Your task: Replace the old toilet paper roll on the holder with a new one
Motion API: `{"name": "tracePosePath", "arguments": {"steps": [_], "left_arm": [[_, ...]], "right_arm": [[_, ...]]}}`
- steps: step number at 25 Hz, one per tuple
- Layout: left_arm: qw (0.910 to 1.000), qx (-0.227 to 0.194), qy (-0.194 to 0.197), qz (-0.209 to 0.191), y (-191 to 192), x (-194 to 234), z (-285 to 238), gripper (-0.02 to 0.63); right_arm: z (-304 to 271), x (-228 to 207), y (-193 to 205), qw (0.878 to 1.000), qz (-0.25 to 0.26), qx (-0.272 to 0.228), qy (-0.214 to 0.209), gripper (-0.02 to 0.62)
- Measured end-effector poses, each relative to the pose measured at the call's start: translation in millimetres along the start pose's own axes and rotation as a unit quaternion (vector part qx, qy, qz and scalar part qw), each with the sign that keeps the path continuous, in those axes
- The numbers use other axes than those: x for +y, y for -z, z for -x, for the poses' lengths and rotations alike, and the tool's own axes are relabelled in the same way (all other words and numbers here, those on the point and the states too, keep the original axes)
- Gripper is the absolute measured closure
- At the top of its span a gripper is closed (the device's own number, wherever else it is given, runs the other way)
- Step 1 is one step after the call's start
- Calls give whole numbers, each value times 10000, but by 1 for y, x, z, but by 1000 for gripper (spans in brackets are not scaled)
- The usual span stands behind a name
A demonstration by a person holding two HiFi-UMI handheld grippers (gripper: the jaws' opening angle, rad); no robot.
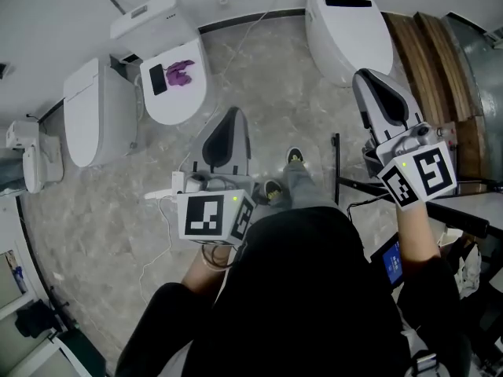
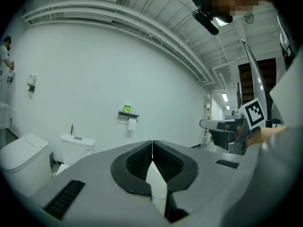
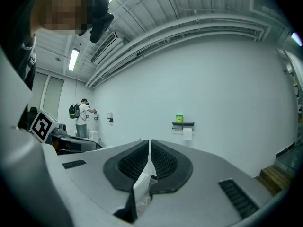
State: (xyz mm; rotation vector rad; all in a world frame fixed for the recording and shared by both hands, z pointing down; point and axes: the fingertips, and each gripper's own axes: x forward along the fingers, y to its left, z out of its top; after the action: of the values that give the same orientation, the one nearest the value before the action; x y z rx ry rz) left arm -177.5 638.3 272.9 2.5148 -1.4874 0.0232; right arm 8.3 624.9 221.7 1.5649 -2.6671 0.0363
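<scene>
A toilet paper holder (image 2: 128,116) is fixed to the far white wall. Under it hangs a white sheet of paper (image 2: 132,124), and a small green box (image 2: 127,109) stands on its shelf. The right gripper view shows the same holder (image 3: 183,125), paper (image 3: 187,134) and green box (image 3: 179,118), also far off. My left gripper (image 2: 152,143) points at that wall, jaws shut with nothing between them. My right gripper (image 3: 150,141) is shut too and holds nothing. In the head view both grippers (image 1: 233,115) (image 1: 371,77) are held out in front of me over the floor. No spare roll is in view.
Three white toilets stand on the marble floor: one at the left (image 1: 94,112), one (image 1: 169,77) with a phone and a purple thing on its lid, one at the top right (image 1: 346,26). A person with a backpack (image 3: 83,117) stands at the wall far left. Wooden steps (image 1: 428,61) lie to the right.
</scene>
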Motion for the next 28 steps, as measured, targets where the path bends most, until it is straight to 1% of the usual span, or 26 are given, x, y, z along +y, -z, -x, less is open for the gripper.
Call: {"name": "tracePosePath", "arguments": {"steps": [3,8,11,15,19,21,24,28], "left_arm": [[10000,19,-32,-8,-1,4,-12,583],[9997,22,-119,-213,-9,5,-46,583],[9994,42,-142,-302,-15,3,-67,583],[9994,100,-118,-320,-15,-3,-101,583],[9989,217,-114,-394,-14,-12,-131,583],[9988,240,-131,-407,-15,-15,-145,583],[9986,283,-145,-428,-13,-20,-159,583],[9980,420,-167,-440,-10,-22,-171,583]], "right_arm": [[-16,-4,2,9999,41,-42,-150,568],[-47,-25,10,9991,-25,-70,-410,568],[-60,-42,9,9988,-112,-127,-467,568],[-79,-72,10,9984,-265,-177,-465,568],[-92,-94,16,9975,-313,-140,-610,568],[-97,-109,20,9975,-375,-106,-594,568],[-102,-133,27,9965,-671,-87,-490,568],[-110,-149,31,9955,-832,-72,-447,568]]}}
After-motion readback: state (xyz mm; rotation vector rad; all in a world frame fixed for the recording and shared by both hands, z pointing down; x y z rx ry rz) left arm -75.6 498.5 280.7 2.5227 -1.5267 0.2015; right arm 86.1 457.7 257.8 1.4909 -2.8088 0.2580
